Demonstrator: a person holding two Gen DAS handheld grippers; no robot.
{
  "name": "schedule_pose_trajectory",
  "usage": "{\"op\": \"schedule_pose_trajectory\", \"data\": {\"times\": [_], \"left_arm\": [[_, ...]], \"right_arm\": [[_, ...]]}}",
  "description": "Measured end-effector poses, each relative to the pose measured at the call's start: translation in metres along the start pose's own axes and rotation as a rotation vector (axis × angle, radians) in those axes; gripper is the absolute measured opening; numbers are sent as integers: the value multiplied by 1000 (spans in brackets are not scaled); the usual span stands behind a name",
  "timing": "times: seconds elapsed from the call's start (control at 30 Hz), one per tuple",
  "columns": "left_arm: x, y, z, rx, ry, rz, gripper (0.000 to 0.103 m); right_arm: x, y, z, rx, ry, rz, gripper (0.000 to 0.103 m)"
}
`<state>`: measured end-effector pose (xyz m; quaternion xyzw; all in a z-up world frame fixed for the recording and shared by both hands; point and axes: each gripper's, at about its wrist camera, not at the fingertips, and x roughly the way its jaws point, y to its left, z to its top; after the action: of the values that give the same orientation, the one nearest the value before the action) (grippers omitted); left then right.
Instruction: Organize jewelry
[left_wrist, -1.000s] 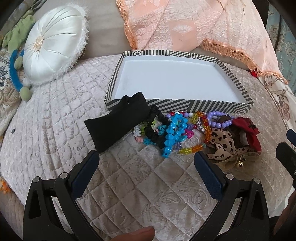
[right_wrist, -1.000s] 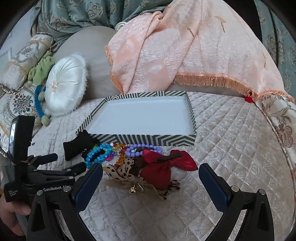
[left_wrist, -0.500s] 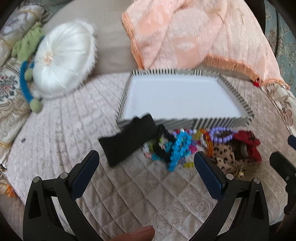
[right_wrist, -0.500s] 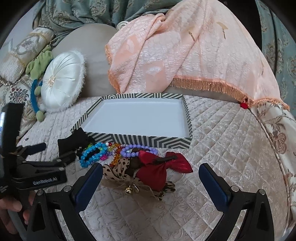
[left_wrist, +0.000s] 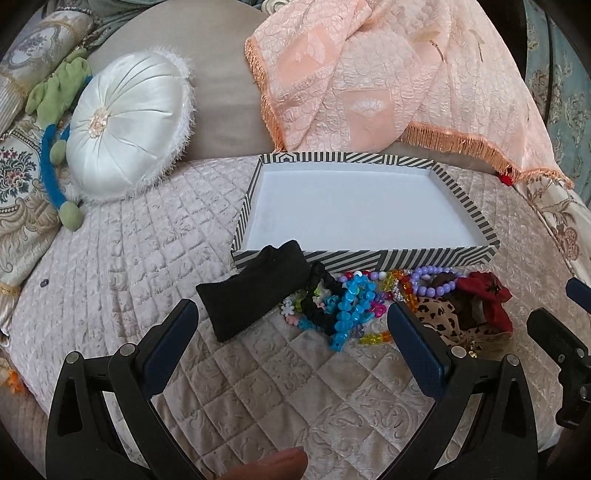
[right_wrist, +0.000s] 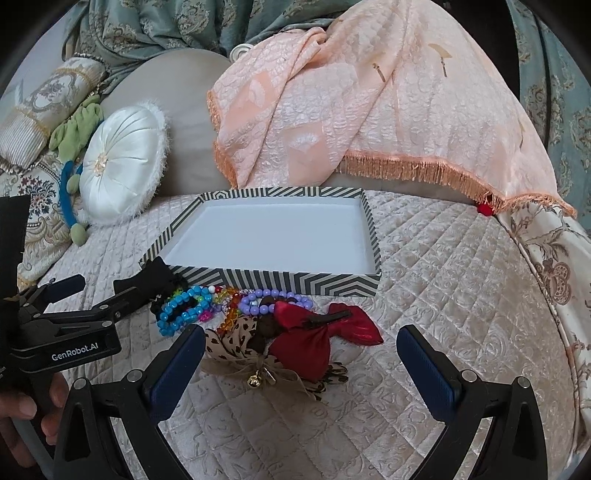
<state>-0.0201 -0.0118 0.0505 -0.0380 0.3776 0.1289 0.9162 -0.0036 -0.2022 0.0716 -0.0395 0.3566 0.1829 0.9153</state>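
1. Pulled back a little since a second ago, the left gripper (left_wrist: 291, 328) now frames more of the quilted bed cover (left_wrist: 122, 266), its jaws spread wide and holding nothing.
2. Right gripper (right_wrist: 301, 354) hovers with jaws equally wide apart, empty, above a red bow (right_wrist: 314, 332) and a leopard-print bow (right_wrist: 229, 339).
3. Jewelry lies heaped against the near wall of the striped tray (left_wrist: 369, 258): blue bead bracelet (left_wrist: 351, 306), purple bead bracelet (left_wrist: 428, 280), black pouch (left_wrist: 255, 291).
4. Tray's white floor is bare.
5. White round cushion (left_wrist: 125, 122) and peach fringed throw (left_wrist: 388, 74) sit behind.
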Motion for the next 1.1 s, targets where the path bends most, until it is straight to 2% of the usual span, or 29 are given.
{"op": "schedule_pose_trajectory", "data": {"times": [1.1], "left_arm": [[7, 1, -3, 2, 38, -7, 103]], "right_arm": [[2, 3, 0, -10, 14, -23, 103]]}}
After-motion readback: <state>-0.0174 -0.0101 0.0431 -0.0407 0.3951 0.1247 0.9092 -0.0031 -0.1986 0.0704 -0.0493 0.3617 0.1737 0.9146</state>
